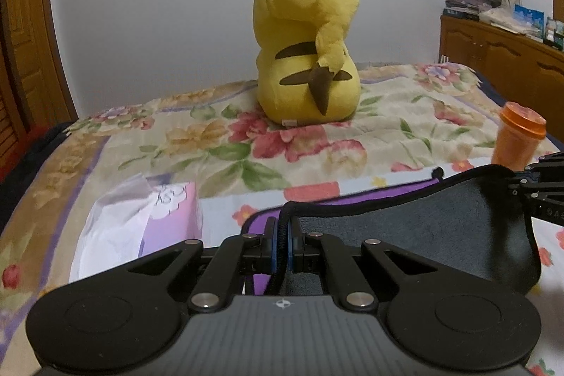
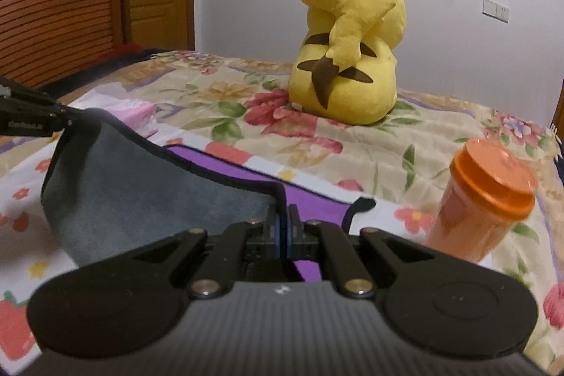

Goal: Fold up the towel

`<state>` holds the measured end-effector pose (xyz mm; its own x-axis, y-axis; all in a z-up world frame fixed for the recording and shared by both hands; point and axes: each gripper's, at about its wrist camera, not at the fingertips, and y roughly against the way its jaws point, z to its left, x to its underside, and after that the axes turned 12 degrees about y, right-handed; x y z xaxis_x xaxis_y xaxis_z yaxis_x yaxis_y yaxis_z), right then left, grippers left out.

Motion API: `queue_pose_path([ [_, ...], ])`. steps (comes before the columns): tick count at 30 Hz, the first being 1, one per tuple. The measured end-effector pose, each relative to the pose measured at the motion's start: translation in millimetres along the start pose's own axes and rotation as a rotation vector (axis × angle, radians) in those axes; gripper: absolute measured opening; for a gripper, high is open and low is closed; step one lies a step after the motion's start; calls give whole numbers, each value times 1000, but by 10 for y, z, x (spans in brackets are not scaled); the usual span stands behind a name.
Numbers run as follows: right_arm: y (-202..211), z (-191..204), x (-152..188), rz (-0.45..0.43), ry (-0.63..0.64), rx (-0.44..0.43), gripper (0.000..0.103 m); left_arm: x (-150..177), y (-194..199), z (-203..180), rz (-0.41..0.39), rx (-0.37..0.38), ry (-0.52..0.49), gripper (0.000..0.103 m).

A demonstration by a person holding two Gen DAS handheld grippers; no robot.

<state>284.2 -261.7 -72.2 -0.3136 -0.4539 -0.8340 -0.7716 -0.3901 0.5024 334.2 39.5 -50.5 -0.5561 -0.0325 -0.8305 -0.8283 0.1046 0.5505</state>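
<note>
Between both tools, left [image 1: 282,240] and right [image 2: 282,228], the towel [image 1: 405,228] hangs pinched.

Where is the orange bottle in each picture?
Left wrist view: the orange bottle stands at the far right edge, on the flowery blanket, just above the right tongs.
Right wrist view: the orange bottle stands at lower right, beside the right tongs.
Shared landmark: the yellow plush toy sits behind, back turned to us.

Grey towel [image 1: 405,228] with purple underside and black trim; floral bedspread [image 1: 211,143]; yellow plush [image 1: 306,37]; orange cup [image 2: 490,199].
</note>
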Motion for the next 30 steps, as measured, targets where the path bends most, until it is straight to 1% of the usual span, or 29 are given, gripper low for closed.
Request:
queue_pose_path([
  [8,-197,-112,-60,-22,8,42,4,-176,-253,51,-29,-16,26,9],
  [12,-295,-151,-80,-41,2,71,4,-211,-400,60,-39,-31,24,9],
  [16,-424,-163,-77,-41,1,89,4,-211,-563,62,-33,-37,30,9],
  [20,-573,-175,-2,-19,-1,102,4,-177,-729,58,-30,-43,30,9],
  [26,-763,-194,137,28,-32,90,5,-48,-920,56,-2,-50,20,9],
  [27,-788,-195,157,38,-36,91,5,-24,-947,56,8,-50,20,10],
  [28,-808,-191,175,46,-39,94,6,6,-971,66,21,-53,27,11],
  [29,-827,-182,188,59,-39,100,12,27,-985,75,31,-53,34,12],
  [30,-828,-174,197,65,-36,106,14,51,-994,80,38,-53,38,13],
])
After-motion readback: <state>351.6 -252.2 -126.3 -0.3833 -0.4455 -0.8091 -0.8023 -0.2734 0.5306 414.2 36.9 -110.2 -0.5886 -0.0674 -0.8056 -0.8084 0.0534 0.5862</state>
